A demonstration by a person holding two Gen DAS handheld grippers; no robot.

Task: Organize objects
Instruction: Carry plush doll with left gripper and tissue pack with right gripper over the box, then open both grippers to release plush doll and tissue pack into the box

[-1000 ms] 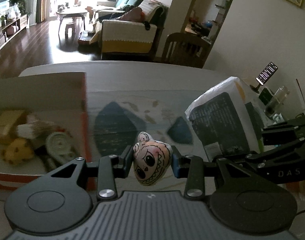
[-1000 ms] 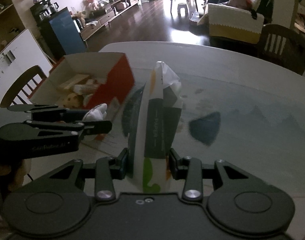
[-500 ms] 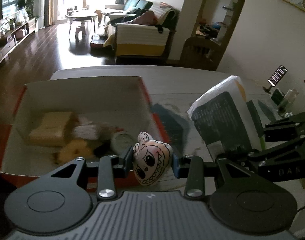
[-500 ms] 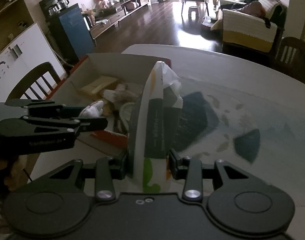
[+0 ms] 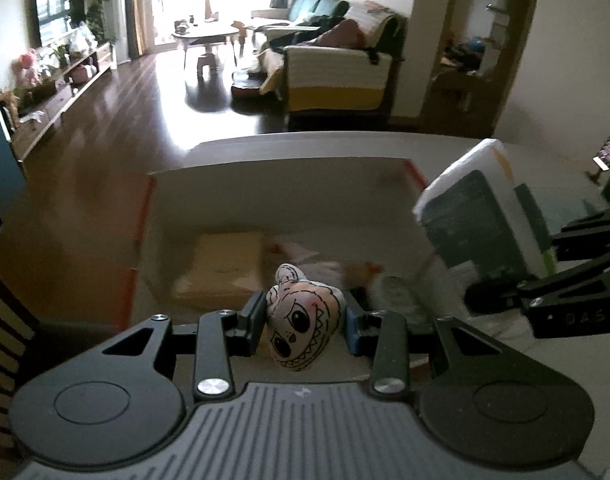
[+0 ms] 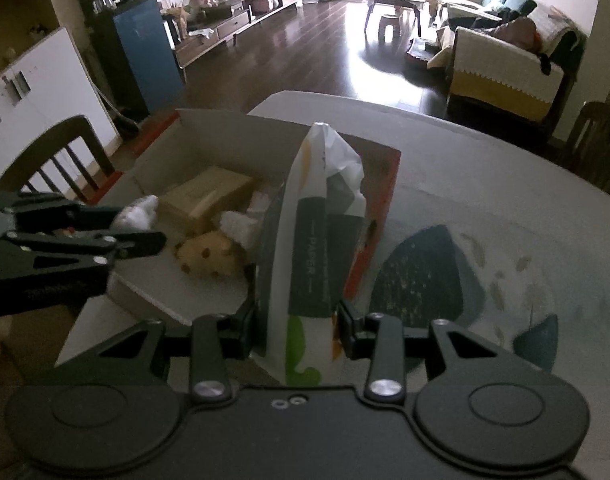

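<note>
The left claw [image 5: 303, 322] pinches a small plush face toy [image 5: 303, 326] over the box's near wall; the right claw [image 6: 295, 330] grips an upright paper pack [image 6: 311, 248] beside the box's red right wall. Both have moved in over the cardboard box [image 5: 265, 184] since a second ago. Inside lie a tan block [image 6: 207, 196] and a yellow spotted plush [image 6: 209, 256] on the tabletop [image 6: 485, 184].
</note>
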